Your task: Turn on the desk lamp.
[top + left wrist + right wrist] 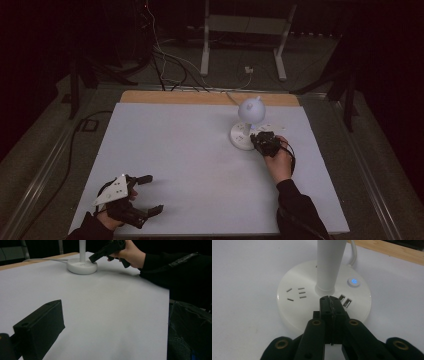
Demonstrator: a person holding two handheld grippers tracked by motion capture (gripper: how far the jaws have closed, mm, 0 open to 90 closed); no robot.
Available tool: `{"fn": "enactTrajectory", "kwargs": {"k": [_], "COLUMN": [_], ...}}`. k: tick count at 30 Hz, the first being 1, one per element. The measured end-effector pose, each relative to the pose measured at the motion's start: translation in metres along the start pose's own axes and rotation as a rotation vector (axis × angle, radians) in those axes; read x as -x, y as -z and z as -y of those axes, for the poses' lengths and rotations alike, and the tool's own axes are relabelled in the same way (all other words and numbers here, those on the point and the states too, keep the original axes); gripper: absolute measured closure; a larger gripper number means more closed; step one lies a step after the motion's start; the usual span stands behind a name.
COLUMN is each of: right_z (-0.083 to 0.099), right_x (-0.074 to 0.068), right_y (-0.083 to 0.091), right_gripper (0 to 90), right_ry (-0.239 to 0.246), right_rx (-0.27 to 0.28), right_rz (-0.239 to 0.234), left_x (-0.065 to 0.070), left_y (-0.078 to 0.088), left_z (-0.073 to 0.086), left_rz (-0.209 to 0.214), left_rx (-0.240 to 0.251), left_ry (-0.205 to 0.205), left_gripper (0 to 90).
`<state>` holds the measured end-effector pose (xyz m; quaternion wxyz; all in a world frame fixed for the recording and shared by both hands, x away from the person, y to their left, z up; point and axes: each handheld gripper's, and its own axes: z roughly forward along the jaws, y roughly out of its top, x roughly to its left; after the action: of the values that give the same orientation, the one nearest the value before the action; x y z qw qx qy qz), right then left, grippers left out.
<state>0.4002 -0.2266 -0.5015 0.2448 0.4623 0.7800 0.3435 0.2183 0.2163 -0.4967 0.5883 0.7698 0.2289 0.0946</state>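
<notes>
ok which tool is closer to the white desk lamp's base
Right. The right tool is over the lamp base, jaws closed, by its stem. The left tool sits open at the table's near-left corner.

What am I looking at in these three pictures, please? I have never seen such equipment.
A person sits at a table covered by a white sheet and holds a two-jaw claw tool in each hand. One picture comes from a fixed camera above; the other two come from cameras riding on each tool. The left claw is open, resting near the table's front edge, holding nothing. The right claw is shut, empty, its tip over the round base of a white desk lamp. That base has sockets, USB ports and a blue-lit power button.
</notes>
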Motion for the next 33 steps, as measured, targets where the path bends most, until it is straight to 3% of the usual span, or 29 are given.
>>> {"fn": "enactTrajectory", "kwargs": {"k": [9, 15, 17, 18, 20, 21, 22, 24, 27, 30, 31, 33], "right_z": [0.000, -0.004, -0.005, -0.005, -0.004, -0.004, -0.004, -0.005, -0.006, -0.008, -0.008, -0.008], "right_x": [0.000, 0.000, -0.002, -0.002, -0.003, -0.004, -0.004, -0.005, -0.006, -0.007, -0.006, -0.007], "right_y": [-0.001, 0.005, 0.008, 0.010, 0.011, 0.013, 0.013, 0.016, 0.020, 0.025, 0.029, 0.031], "right_gripper": [90.0, 88.0, 80.3, 72.1, 68.4, 51.2, 51.2, 41.5, 34.8, 21.5, 10.1, 8.3], "right_ry": [-0.003, -0.002, 0.002, 0.000, -0.004, -0.027, -0.027, -0.043, -0.044, -0.051, -0.043, -0.041], "right_rx": [0.005, 0.015, 0.044, 0.060, 0.079, 0.102, 0.102, 0.105, 0.127, 0.161, 0.169, 0.179], "right_rz": [0.001, -0.022, -0.024, -0.032, -0.043, -0.063, -0.063, -0.090, -0.100, -0.113, -0.143, -0.146], "left_x": [0.000, 0.000, 0.000, 0.000, 0.000, 0.000, 0.000, 0.000, 0.000, -0.001, 0.000, -0.001], "left_y": [0.000, 0.000, 0.000, 0.000, 0.000, 0.000, 0.001, 0.001, 0.001, 0.001, 0.001, 0.001], "left_z": [0.000, 0.000, 0.000, 0.000, 0.000, 0.000, 0.000, 0.000, 0.000, 0.000, 0.000, 0.000], "left_rz": [0.004, 0.002, 0.002, 0.002, 0.003, 0.003, 0.003, 0.003, 0.003, 0.003, 0.003, 0.003], "left_rx": [-0.001, 0.005, 0.006, 0.004, 0.002, 0.004, 0.007, 0.008, 0.005, 0.007, 0.005, 0.007], "left_ry": [-0.004, 0.001, 0.002, 0.000, -0.004, -0.004, -0.002, -0.001, -0.003, -0.001, -0.003, -0.003], "left_gripper": [0.3, 0.3, 0.3, 0.3, 0.3, 0.3, 0.3, 0.3, 0.3, 0.3, 0.3, 0.3]}}
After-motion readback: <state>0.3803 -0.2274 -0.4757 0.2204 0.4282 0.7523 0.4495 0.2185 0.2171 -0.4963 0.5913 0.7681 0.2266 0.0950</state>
